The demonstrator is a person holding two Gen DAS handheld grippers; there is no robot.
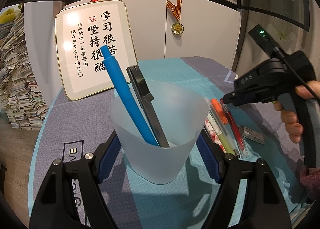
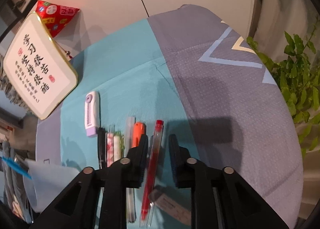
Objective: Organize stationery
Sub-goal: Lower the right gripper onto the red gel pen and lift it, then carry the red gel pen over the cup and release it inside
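My left gripper (image 1: 159,138) is shut on a frosted plastic cup (image 1: 160,167), with a blue pad against each side. A blue pen (image 1: 124,93) and a flat black tool (image 1: 144,97) stand in the cup. To its right, a row of pens lies on the teal cloth. In the right wrist view my right gripper (image 2: 158,139) points down over this row. Its jaws are open and straddle a red gel pen (image 2: 152,161) without pressing on it. An orange highlighter (image 2: 138,131) lies just left of the left finger. The left wrist view shows a hand holding the right gripper (image 1: 227,98) above the pens.
A clear pen (image 2: 129,127), a floral pen (image 2: 110,145), a black pen (image 2: 101,145) and a purple-white correction tape (image 2: 92,113) lie left of the red pen. A boxed eraser (image 2: 172,205) sits near it. A framed calligraphy board (image 1: 94,49) stands behind; a plant (image 2: 296,73) is at the right.
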